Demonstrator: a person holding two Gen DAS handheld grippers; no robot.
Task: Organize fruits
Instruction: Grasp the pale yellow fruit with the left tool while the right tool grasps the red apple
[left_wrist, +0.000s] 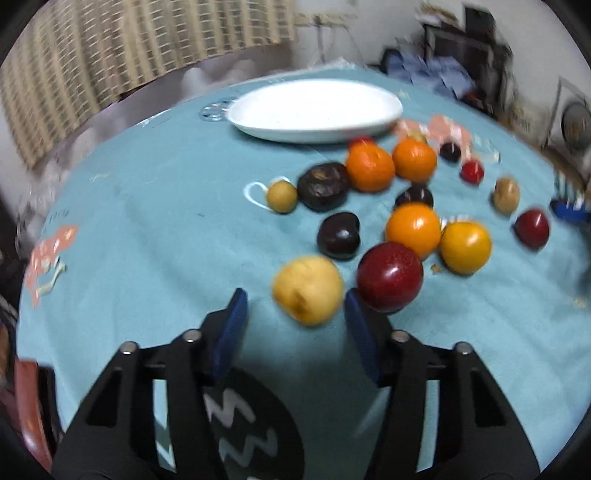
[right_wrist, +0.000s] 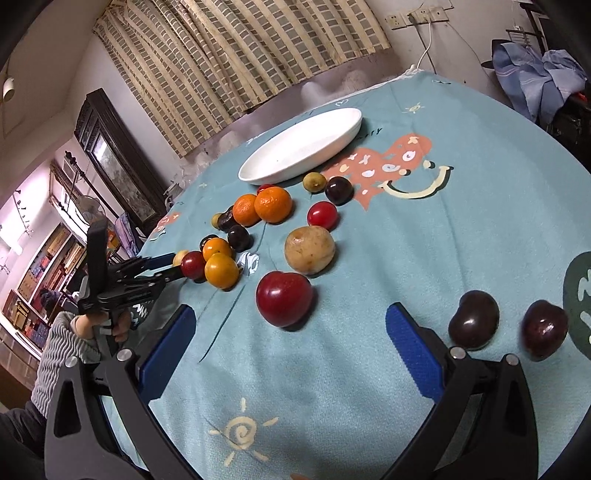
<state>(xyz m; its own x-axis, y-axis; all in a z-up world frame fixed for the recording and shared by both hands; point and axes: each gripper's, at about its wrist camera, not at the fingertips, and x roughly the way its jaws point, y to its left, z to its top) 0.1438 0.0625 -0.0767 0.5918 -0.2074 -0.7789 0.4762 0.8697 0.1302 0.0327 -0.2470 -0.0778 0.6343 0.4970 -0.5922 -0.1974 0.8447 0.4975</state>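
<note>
Several fruits lie loose on a teal tablecloth (left_wrist: 147, 229) in front of an empty white oval plate (left_wrist: 314, 110) that also shows in the right wrist view (right_wrist: 303, 147). My left gripper (left_wrist: 295, 306) is open, its blue pads on either side of a small yellow fruit (left_wrist: 308, 290), with a red plum (left_wrist: 390, 277) just right of it. In the right wrist view the left gripper (right_wrist: 175, 267) reaches that yellow fruit (right_wrist: 181, 256). My right gripper (right_wrist: 291, 325) is open, just short of a red plum (right_wrist: 283, 303). A tan round fruit (right_wrist: 309, 250) lies behind it.
Oranges (right_wrist: 273, 204), dark plums (right_wrist: 474, 319) and a small red fruit (right_wrist: 322, 215) are scattered over the cloth. A curtain (right_wrist: 240, 55) hangs behind the table. Clothes (right_wrist: 535, 74) are piled at the far right. Shelves (right_wrist: 44, 266) stand at the left.
</note>
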